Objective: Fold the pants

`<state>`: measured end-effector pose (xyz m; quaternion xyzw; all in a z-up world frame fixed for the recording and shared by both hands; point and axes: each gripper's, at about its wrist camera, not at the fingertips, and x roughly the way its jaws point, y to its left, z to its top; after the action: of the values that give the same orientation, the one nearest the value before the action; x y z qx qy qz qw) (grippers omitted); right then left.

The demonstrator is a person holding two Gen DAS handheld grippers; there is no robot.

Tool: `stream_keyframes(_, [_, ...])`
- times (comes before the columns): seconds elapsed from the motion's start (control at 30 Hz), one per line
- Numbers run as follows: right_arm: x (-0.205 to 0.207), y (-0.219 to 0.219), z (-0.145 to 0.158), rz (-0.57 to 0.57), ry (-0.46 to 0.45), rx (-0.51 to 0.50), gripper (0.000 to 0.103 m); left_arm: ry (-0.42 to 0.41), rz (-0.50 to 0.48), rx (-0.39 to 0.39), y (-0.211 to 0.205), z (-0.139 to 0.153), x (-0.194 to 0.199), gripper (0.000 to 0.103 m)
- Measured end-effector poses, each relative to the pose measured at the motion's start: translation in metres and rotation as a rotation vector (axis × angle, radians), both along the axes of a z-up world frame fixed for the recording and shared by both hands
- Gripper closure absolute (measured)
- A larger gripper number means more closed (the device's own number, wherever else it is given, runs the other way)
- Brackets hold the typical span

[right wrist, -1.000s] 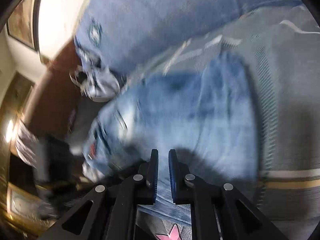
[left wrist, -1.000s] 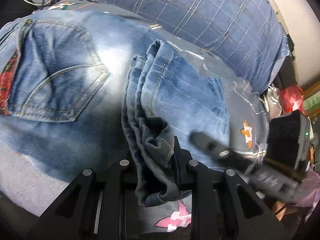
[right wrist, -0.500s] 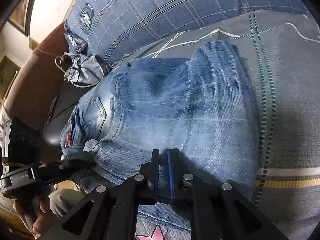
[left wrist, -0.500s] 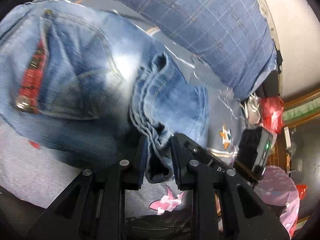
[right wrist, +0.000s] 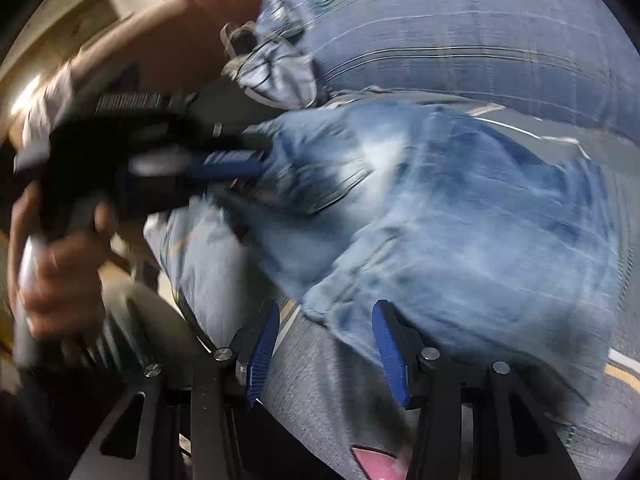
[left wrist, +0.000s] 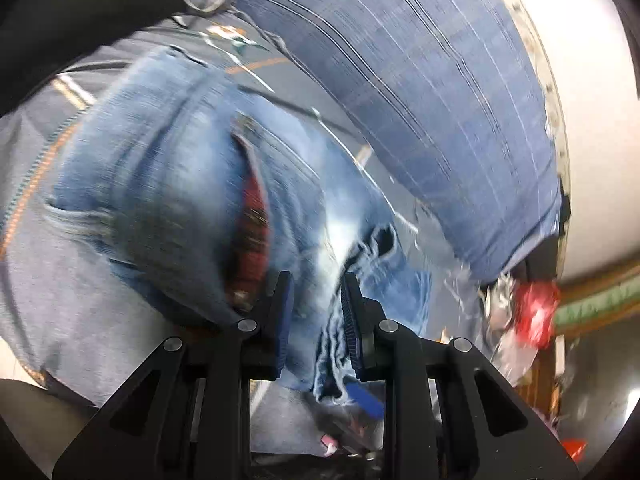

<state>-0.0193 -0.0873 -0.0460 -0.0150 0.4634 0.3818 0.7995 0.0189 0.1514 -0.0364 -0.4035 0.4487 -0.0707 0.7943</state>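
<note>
Light blue jeans (left wrist: pixel 168 200) lie folded on a grey bedspread (left wrist: pixel 72 304), their waist with red plaid lining (left wrist: pixel 252 220) showing. My left gripper (left wrist: pixel 316 284) is partly open, with bunched denim hems (left wrist: pixel 332 360) lying between its fingers. In the right wrist view the jeans (right wrist: pixel 460 220) fill the middle. My right gripper (right wrist: pixel 326 316) is open and empty, just short of the folded edge. The left gripper (right wrist: pixel 232 164) shows there at the far left end of the jeans, held by a hand (right wrist: pixel 60 280).
A blue plaid pillow (left wrist: pixel 420 80) lies behind the jeans, also in the right wrist view (right wrist: pixel 460 32). A face mask (right wrist: pixel 272 68) sits beside it. A red item and clutter (left wrist: pixel 532 312) are past the bed's right edge. White wall (left wrist: pixel 592 100) behind.
My right gripper has opened and let go of the denim. My left gripper has widened and swung toward the waist; the hems are looser between its fingers. Both views are motion-blurred.
</note>
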Motion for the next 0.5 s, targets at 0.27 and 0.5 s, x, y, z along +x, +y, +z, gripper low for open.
stream_keyframes(0.27, [0.019, -0.026, -0.006, -0.170, -0.019, 0.010, 0.075, -0.037, 0.107, -0.039, 0.027, 0.000, -0.026, 0.081])
stream_keyframes(0.5, [0.003, -0.018, 0.012, -0.015, 0.035, 0.242, 0.058, -0.032, 0.289, -0.165, 0.064, -0.025, -0.058, 0.081])
